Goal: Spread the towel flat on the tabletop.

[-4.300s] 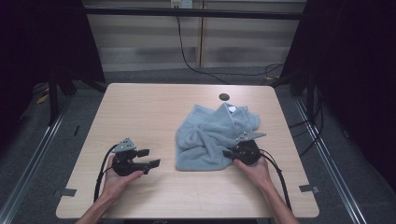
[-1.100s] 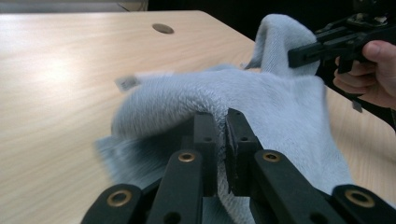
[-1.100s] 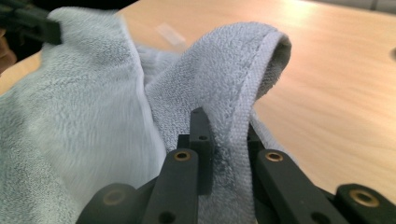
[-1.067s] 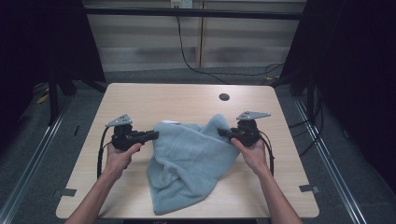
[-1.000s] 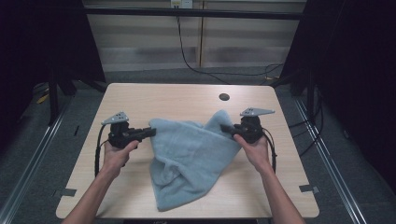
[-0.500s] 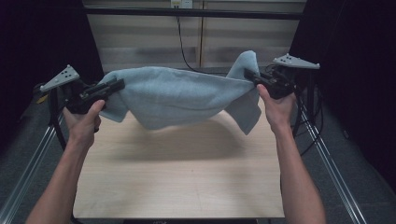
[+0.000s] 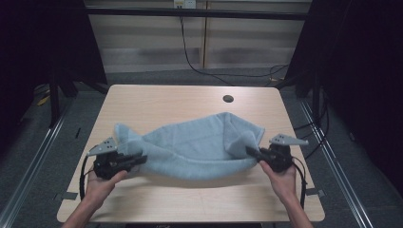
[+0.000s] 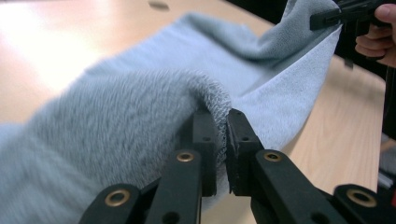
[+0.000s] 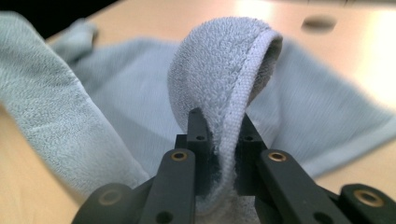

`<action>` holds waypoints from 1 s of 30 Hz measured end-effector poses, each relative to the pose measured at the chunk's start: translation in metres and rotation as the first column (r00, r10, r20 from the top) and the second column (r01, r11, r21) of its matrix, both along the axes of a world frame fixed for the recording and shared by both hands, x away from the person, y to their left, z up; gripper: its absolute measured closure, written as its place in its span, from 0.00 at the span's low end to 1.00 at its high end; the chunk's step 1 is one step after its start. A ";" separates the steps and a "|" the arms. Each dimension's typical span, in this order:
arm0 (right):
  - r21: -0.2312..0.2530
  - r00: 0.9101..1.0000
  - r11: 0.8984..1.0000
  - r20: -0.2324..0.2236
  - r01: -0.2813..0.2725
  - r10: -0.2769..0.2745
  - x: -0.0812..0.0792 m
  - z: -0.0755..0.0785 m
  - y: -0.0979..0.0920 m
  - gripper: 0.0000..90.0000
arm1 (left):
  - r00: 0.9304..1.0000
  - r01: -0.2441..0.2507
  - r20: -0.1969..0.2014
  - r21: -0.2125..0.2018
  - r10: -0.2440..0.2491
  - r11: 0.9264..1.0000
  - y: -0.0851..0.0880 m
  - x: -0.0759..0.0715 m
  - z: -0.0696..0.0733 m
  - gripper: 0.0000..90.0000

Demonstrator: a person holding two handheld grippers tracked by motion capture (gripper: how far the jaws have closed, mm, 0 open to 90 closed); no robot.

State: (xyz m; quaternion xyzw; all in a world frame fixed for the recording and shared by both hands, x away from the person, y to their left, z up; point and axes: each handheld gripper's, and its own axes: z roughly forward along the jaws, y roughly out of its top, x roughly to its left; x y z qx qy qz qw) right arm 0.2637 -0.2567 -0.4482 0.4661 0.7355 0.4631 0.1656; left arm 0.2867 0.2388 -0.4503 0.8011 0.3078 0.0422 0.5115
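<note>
- Wooden table (image 7: 157, 102) carried the towel (image 7: 199, 145), stretched along its near edge.
- Left gripper (image 7: 138, 159) and right gripper (image 7: 251, 153) each pinched a corner; jaws had just eased slightly.
- Risk: a thin bite could slip, bunching the towel.

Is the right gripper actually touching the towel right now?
Touching. In the right gripper view the right gripper has its jaws pressed on a hemmed fold of the towel, with no gap showing.
</note>
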 end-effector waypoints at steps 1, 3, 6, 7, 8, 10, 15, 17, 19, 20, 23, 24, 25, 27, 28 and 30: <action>-0.020 1.000 1.000 -0.023 -0.004 0.004 -0.008 -0.008 0.002 0.85 | 1.000 0.011 -0.006 0.009 -0.011 1.000 -0.001 -0.002 -0.003 0.92; -0.052 0.999 0.999 -0.036 -0.002 0.000 -0.019 -0.016 0.005 0.80 | 1.000 0.006 -0.005 0.044 -0.006 0.999 -0.004 -0.010 -0.007 0.87; -0.070 0.997 0.997 -0.082 -0.019 0.014 -0.035 -0.027 0.007 0.67 | 1.000 0.025 0.001 0.019 -0.025 0.999 -0.001 -0.014 -0.006 0.80; -0.076 0.996 0.997 -0.085 -0.026 0.019 -0.039 -0.028 0.007 0.62 | 1.000 0.022 0.009 0.012 -0.023 1.000 0.001 -0.015 -0.004 0.78; -0.073 0.996 0.997 -0.084 -0.028 0.022 -0.042 -0.026 0.006 0.58 | 1.000 0.015 0.016 0.002 -0.015 1.000 0.002 -0.015 -0.001 0.74; -0.048 0.998 0.999 -0.067 -0.013 0.010 -0.048 -0.020 0.000 0.49 | 0.999 -0.011 0.030 -0.025 0.012 1.000 0.005 -0.016 0.007 0.65; -0.003 0.999 1.000 -0.018 0.027 -0.027 -0.057 -0.002 -0.021 0.36 | 0.997 -0.043 0.064 -0.060 0.047 0.997 0.010 -0.012 0.022 0.53; 0.013 1.000 1.000 -0.004 0.028 -0.028 -0.058 0.003 -0.027 0.35 | 0.996 -0.059 0.068 -0.068 0.064 0.996 0.010 -0.007 0.026 0.53; 0.028 0.999 0.999 0.017 0.038 -0.039 -0.053 0.008 -0.032 0.36 | 0.996 -0.052 0.066 -0.076 0.057 0.996 0.005 0.002 0.028 0.54; 0.037 0.998 0.998 0.031 0.045 -0.046 -0.049 0.010 -0.033 0.37 | 0.996 -0.048 0.070 -0.068 0.053 0.997 0.000 0.007 0.028 0.56; 0.070 0.997 0.997 0.071 0.039 -0.044 -0.025 0.019 -0.034 0.48 | 0.998 -0.001 0.057 -0.039 0.004 0.999 -0.022 0.025 0.021 0.75; 0.070 0.997 0.997 0.071 0.039 -0.044 -0.025 0.019 -0.034 0.48 | 0.999 0.021 0.030 -0.007 -0.021 1.000 -0.032 0.032 0.016 0.75; 0.077 0.996 0.996 0.079 0.036 -0.042 -0.018 0.021 -0.032 0.50 | 0.999 0.029 0.014 0.031 -0.029 0.999 -0.041 0.037 0.009 0.76; 0.075 0.997 0.997 0.081 0.007 -0.013 -0.003 0.021 -0.027 0.54 | 1.000 0.020 -0.007 0.107 -0.020 0.994 -0.057 0.046 -0.010 0.74; 0.054 0.997 0.999 0.077 0.001 -0.005 0.003 0.020 -0.024 0.54 | 0.999 0.024 -0.033 0.123 -0.020 0.992 -0.062 0.050 -0.021 0.73; 0.030 1.000 1.000 0.011 -0.008 0.008 0.020 0.009 -0.015 0.53 | 0.997 0.037 -0.073 0.193 -0.023 0.980 -0.069 0.053 -0.039 0.65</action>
